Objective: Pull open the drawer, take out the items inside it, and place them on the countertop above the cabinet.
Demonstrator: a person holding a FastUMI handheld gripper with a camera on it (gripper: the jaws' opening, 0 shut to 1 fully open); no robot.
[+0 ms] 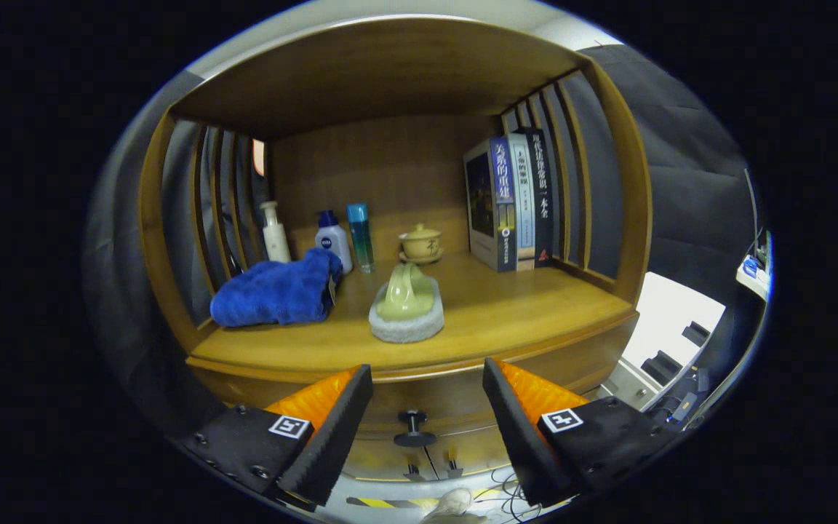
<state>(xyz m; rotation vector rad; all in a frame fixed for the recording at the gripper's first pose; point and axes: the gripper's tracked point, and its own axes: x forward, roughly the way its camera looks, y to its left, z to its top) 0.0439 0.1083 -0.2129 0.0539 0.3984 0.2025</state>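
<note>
My gripper is open, its two orange-and-black fingers spread wide in front of the wooden cabinet. Between them, a little ahead, stands the drawer's black knob on the drawer front, which looks closed. Nothing is between the fingers. Above the drawer lies the countertop. On it rest a folded blue towel to the left and a pale green brush with a grey-white pad near the middle, just beyond the front edge.
At the back of the shelf stand a cream pump bottle, a white bottle with blue cap, a teal bottle, a lidded tea cup and several books. Slatted wooden sides close both ends. The countertop's right half is bare.
</note>
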